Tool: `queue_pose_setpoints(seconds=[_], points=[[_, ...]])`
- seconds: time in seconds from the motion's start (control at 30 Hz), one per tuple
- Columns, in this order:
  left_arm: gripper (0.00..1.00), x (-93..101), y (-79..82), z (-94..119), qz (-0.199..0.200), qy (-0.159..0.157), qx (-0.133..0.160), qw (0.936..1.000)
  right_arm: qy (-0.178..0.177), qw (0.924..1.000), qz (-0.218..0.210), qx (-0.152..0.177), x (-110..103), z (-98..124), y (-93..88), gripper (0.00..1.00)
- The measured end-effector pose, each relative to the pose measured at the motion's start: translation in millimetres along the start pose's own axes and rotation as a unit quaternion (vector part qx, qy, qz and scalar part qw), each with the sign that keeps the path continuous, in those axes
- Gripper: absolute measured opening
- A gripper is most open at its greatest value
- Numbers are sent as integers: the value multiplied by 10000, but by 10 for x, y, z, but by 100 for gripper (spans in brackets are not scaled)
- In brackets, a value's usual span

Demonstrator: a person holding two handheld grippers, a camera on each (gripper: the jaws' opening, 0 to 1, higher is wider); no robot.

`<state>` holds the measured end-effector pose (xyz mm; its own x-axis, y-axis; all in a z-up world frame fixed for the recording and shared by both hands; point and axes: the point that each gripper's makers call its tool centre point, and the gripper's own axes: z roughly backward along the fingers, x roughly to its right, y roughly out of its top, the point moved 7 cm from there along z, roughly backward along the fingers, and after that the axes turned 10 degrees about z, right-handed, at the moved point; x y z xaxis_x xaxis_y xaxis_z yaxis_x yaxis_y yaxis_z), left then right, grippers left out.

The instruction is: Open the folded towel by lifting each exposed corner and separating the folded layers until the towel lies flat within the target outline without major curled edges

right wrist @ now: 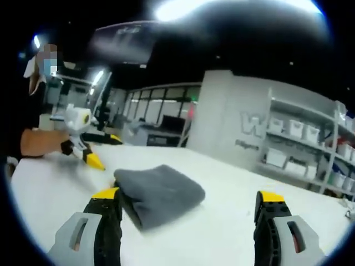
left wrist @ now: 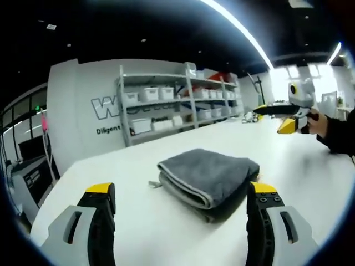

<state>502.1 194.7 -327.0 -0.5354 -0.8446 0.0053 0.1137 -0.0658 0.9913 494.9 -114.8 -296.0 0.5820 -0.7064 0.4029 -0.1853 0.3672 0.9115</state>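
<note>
A grey folded towel (left wrist: 208,174) lies on the white table (left wrist: 138,221), its stacked layers showing along the near edge. My left gripper (left wrist: 182,189) is open just short of it, one jaw on each side of the towel's near edge. In the right gripper view the towel (right wrist: 158,191) lies just ahead and left of centre. My right gripper (right wrist: 187,195) is open, its left jaw close to the towel's near corner. The right gripper (left wrist: 288,113) also appears at the right of the left gripper view, held by a hand. The left gripper (right wrist: 89,147) appears at the left of the right gripper view.
A metal shelf (left wrist: 172,100) with white bins stands beyond the table's far edge against a grey wall with lettering. A person's hand (right wrist: 39,141) and dark sleeve (left wrist: 341,133) reach over the table. Bare tabletop (right wrist: 233,221) surrounds the towel.
</note>
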Motion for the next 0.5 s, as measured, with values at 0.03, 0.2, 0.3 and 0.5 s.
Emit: queue_pose_setpoints(seconds=[0.03,0.2,0.3,0.5], points=[[96,4,-20,-9,-35,4,-33,10000,49,10000,-12,-24,-29,-21,-21,95],[94,45,-60,-26,16,-71,-109,9999,243,9996,-22,-110,-138,-100,-96,90],[90,62,-99,-42,-22,-73,-196,9998,278,9995,-14,-152,-149,-121,-115,89],[83,56,-173,-104,15,-65,-281,9996,456,9980,-206,-378,-267,-215,-211,85]])
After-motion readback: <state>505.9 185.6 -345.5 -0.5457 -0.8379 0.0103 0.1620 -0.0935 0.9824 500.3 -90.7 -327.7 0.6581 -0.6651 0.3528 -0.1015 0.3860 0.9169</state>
